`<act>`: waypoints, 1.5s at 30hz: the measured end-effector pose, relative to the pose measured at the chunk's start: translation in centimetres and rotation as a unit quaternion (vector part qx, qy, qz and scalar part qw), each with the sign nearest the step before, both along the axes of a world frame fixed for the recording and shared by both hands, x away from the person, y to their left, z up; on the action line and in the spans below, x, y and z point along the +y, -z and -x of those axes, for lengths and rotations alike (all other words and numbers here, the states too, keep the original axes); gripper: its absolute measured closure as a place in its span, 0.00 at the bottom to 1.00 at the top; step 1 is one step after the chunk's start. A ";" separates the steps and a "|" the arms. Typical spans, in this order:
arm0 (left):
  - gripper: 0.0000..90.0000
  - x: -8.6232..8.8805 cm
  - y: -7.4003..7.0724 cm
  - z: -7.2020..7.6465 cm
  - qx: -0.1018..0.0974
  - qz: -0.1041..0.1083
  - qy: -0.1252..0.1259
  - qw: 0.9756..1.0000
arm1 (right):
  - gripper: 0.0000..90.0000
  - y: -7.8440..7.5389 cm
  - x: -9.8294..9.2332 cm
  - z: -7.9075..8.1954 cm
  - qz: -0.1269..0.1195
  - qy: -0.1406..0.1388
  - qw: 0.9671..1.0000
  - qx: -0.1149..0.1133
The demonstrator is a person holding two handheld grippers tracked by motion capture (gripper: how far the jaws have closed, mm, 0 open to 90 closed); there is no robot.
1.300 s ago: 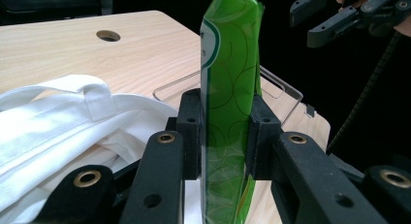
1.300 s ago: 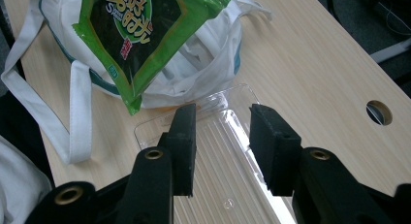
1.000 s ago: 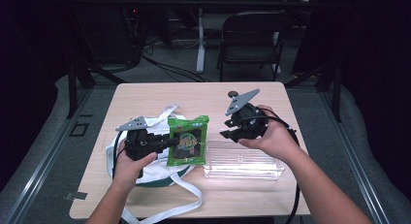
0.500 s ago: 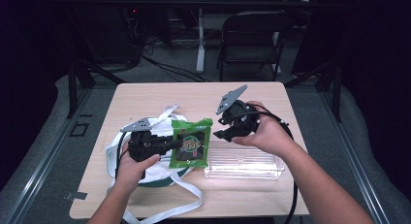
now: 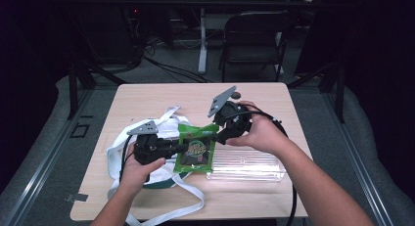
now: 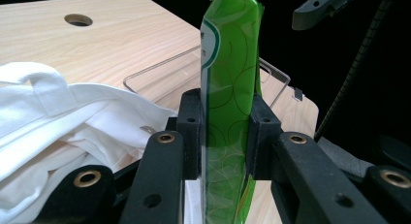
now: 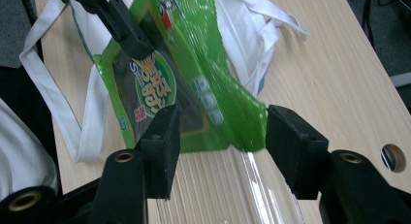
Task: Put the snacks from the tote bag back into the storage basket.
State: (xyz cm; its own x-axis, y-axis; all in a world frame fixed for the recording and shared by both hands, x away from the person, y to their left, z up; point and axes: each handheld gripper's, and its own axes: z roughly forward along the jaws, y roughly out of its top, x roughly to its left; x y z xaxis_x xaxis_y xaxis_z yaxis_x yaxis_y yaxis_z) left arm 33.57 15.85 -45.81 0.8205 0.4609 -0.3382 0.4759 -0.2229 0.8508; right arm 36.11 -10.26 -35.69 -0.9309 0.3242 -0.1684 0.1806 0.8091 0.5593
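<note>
A green snack packet [image 5: 195,148] hangs above the table, and my left gripper [image 5: 182,148] is shut on its left edge. In the left gripper view the packet [image 6: 228,88] stands edge-on, pinched between the jaws of the left gripper [image 6: 225,132]. My right gripper [image 5: 219,136] is at the packet's upper right corner. Its jaws have just been opening. In the right gripper view the jaws of the right gripper [image 7: 220,146] stand wide on either side of the packet's [image 7: 179,78] lower edge, and the pads do not press on it.
A white cloth bag [image 5: 122,147] with long straps lies under my left hand. A clear ribbed plastic tray [image 5: 244,165] sits on the wooden table [image 5: 161,96] below the packet. A cable hole [image 5: 236,95] is near the far edge, with a folding chair [image 5: 254,35] beyond it.
The right gripper has shifted a little to the left, closer over the packet. The packet has tilted slightly in the left gripper. The left hand has barely moved.
</note>
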 end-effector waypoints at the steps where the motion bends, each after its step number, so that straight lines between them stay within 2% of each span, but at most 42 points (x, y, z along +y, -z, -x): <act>1: 0.81 0.0 0.0 0.0 0.000 -0.001 0.002 1.000 | 0.51 0.0 0.2 0.0 -0.002 -0.003 1.000 0.001; 5: 0.81 -0.3 0.0 0.1 0.000 -0.001 0.007 1.000 | 0.49 0.0 0.9 0.1 0.002 -0.010 1.000 0.000; 9: 0.81 -0.6 -0.1 0.3 -0.003 -0.002 0.010 1.000 | 0.48 -0.1 1.6 0.2 0.009 -0.018 1.000 -0.010; 23: 0.81 -1.2 -0.3 0.8 -0.011 0.000 0.024 1.000 | 0.50 0.6 3.0 0.3 0.043 -0.046 0.998 0.011; 27: 0.81 -1.3 -0.3 0.8 -0.013 -0.001 0.025 1.000 | 0.54 0.9 3.2 0.3 0.051 -0.050 0.997 0.021; 45: 0.81 -1.6 -0.3 1.0 -0.017 -0.002 0.030 0.999 | 0.77 0.7 3.2 0.0 0.052 -0.060 0.995 0.054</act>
